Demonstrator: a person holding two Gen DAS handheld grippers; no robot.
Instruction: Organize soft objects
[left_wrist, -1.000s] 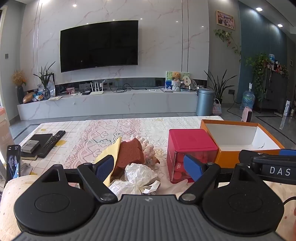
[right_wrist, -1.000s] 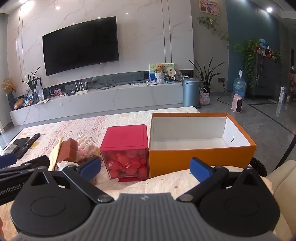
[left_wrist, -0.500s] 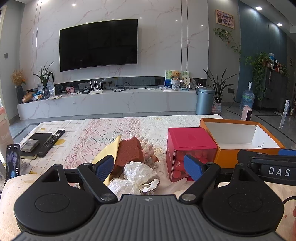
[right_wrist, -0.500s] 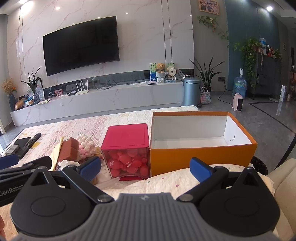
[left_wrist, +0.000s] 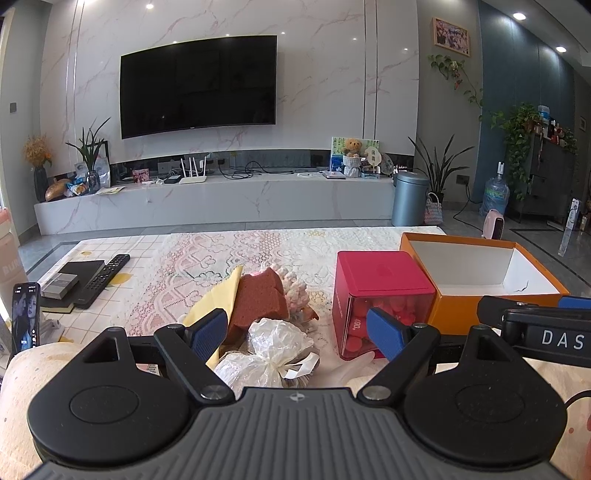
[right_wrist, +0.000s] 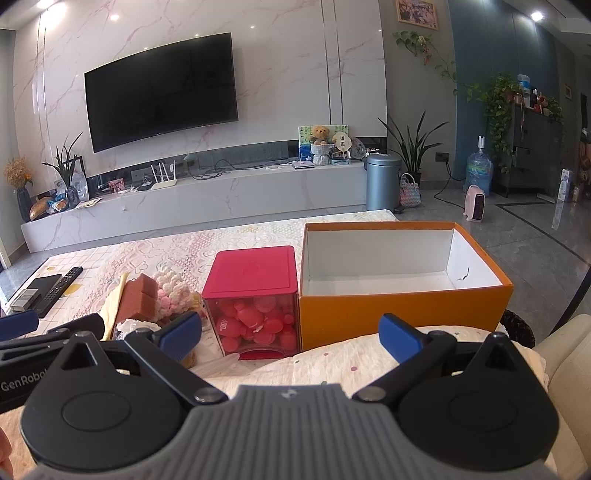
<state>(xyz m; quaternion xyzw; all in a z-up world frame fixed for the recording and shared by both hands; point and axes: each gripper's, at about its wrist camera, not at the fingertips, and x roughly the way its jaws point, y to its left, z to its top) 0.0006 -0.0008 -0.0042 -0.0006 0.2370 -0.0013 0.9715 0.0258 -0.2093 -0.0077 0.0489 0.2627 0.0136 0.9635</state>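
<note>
You are holding both grippers low over a tabletop (left_wrist: 258, 243) covered in a pink and white lace-patterned cloth, facing a living room wall.

The largest item is the open orange box (right_wrist: 402, 314), white inside and holding nothing, at the right. Touching its left side is a red-lidded clear container (right_wrist: 255, 295) of red pieces. Left of that is the pile of soft things: a yellow cloth (left_wrist: 218, 302), a brown sponge (left_wrist: 260, 299), a pink fluffy item (left_wrist: 293, 286) and a crinkled plastic bag (left_wrist: 273, 347) nearest you.

The left gripper (left_wrist: 297, 332) is standing with its blue pads wide apart, framing the bag and sponge and gripping nothing. The right gripper (right_wrist: 290, 336) is likewise spread and bare, aimed at the seam between container and box.

Risks, as a judgement: the pile is overlapping, so closing on the sponge may be dragging the cloth or bag along, or the thin bag may be slipping out. The red container is sitting between pile and box, so a low carry could be knocking it.

Compared with a second ago, almost nothing is differing: both views are sitting marginally lower, and the objects are lying where they were.
</note>
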